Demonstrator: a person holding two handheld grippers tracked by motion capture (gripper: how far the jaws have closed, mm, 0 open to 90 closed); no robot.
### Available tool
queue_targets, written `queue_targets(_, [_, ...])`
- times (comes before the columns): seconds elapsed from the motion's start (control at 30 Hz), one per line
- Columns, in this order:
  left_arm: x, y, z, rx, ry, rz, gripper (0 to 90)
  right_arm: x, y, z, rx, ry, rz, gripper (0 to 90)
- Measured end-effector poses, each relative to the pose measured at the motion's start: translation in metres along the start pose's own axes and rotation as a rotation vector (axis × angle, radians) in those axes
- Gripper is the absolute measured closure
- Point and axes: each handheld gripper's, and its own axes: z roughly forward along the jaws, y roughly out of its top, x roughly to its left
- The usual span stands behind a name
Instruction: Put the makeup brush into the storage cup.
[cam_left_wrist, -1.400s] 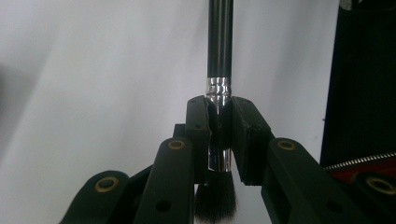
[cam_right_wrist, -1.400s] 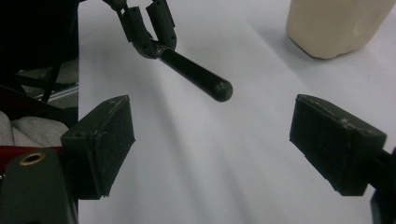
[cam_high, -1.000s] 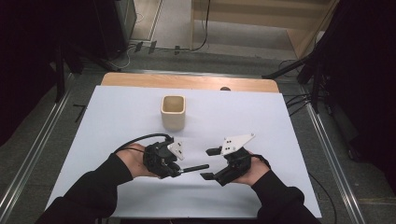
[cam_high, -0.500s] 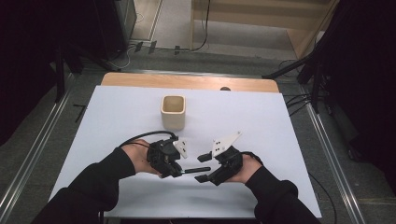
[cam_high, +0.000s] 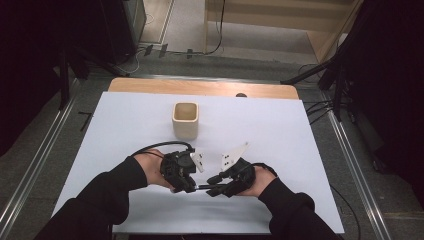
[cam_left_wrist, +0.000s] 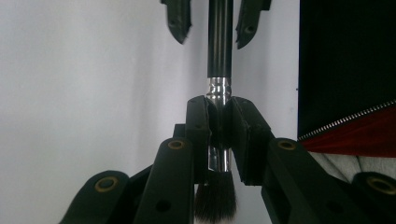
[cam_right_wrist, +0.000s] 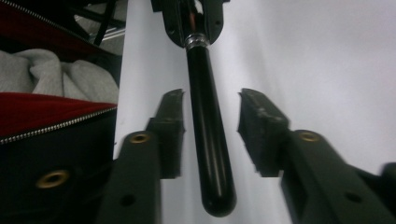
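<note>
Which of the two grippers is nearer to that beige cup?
The left gripper, just in front of the cup and clamped on the brush. The right gripper sits farther right, fingers around the handle.

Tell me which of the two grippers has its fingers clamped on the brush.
The left gripper: its fingers pinch the brush at the metal ferrule. The right gripper has been closing, but its fingers flank the handle with gaps.

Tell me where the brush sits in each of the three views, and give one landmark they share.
High view: the brush lies level, low centre, between the two hands.
Left gripper view: upright at centre, its metal collar clamped by the left tool, bristles at the bottom.
Right gripper view: its black handle runs down the middle, between the right tool's open jaws, which have just been closing.
Shared landmark: the white table cover.
</note>
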Motion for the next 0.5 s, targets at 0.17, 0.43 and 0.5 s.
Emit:
queue_targets(0.17, [-0.0011,0.0016,0.0017,0.017,-0.006,0.012,78.1,0.0012,0.0007,0.0016,0.016,0.018,0.002,71.6])
queue_targets(0.43, [-0.0012,0.0032,0.0032,0.018,-0.013,0.024,78.0,0.0035,0.0006,0.0028,0.023,0.036,-0.033,78.7])
queue_targets(0.5, [-0.0010,0.0029,0.0035,0.012,-0.014,0.025,77.4,0.0035,0.0004,0.0029,0.024,0.042,-0.035,78.9])
